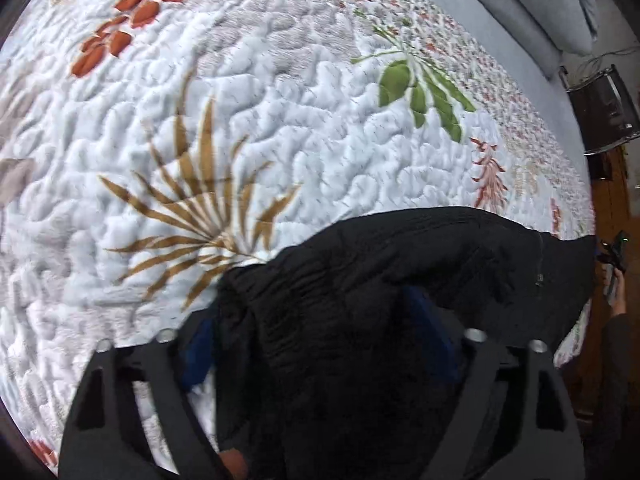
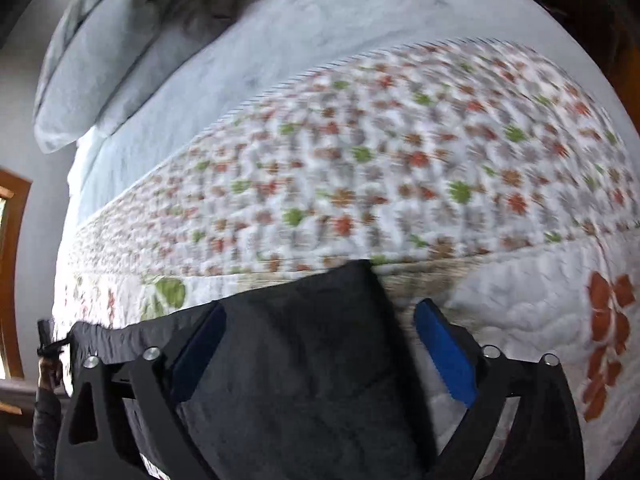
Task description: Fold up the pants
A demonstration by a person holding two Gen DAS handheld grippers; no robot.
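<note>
My left gripper (image 1: pixel 316 344) has black pants (image 1: pixel 400 288) bunched between its blue pads; jaws wide, can't tell if actually pinching. My right gripper (image 2: pixel 320 344) is spread open, pants (image 2: pixel 296 352) draped between the fingers. Pants lie on the floral quilt (image 1: pixel 280 120) at 6 o'clock. Pillows (image 2: pixel 104 56) at 10 o'clock in right view.

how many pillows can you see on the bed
2: stacked grey fabric pillows at the head of the bed, the top pillow lying on the lower pillow, upper left in the right wrist view. Others may sit out of frame.
</note>
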